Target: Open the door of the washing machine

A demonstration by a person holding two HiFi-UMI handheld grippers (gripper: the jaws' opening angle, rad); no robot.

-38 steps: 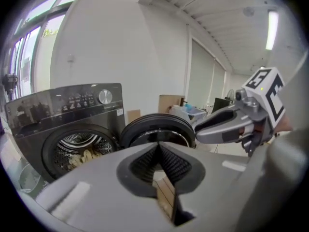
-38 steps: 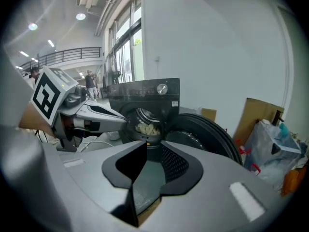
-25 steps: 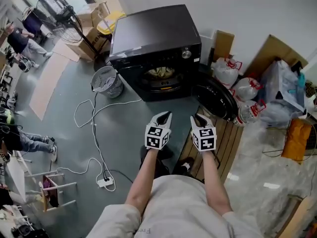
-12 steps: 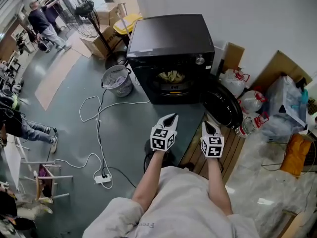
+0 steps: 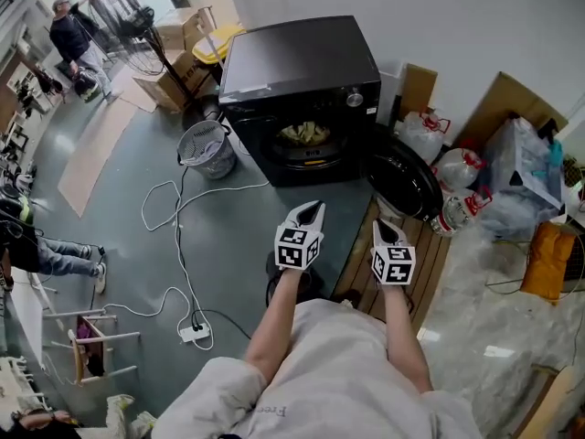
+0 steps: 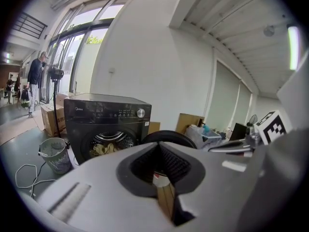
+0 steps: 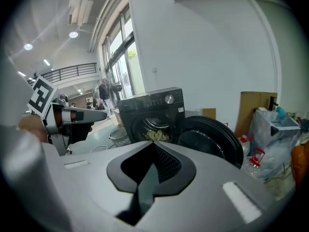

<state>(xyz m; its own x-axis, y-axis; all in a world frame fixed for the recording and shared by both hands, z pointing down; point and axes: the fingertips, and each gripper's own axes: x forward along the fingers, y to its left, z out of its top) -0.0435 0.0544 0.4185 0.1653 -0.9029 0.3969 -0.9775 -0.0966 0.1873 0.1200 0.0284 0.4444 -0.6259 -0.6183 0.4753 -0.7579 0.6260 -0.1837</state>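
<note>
The black washing machine (image 5: 302, 67) stands against the wall, and its round door (image 5: 402, 179) hangs open to the right. Laundry (image 5: 306, 135) lies in the drum. Both grippers float above the floor in front of the machine, well short of it and touching nothing. My left gripper (image 5: 312, 209) is shut and empty, pointing at the drum (image 6: 108, 146). My right gripper (image 5: 383, 227) points toward the open door (image 7: 210, 139). Its jaws have just been closing and now stand shut with nothing between them.
A wire waste basket (image 5: 203, 149) sits left of the machine. A white cable runs to a power strip (image 5: 194, 334) on the floor. Wooden slats (image 5: 416, 263) lie under the right gripper. Bags (image 5: 526, 167) and cardboard pile up at right, and people (image 5: 73, 35) stand far left.
The right gripper's jaws have come together from a small gap. The head view has shifted a little, and both grippers stay in front of the machine.
</note>
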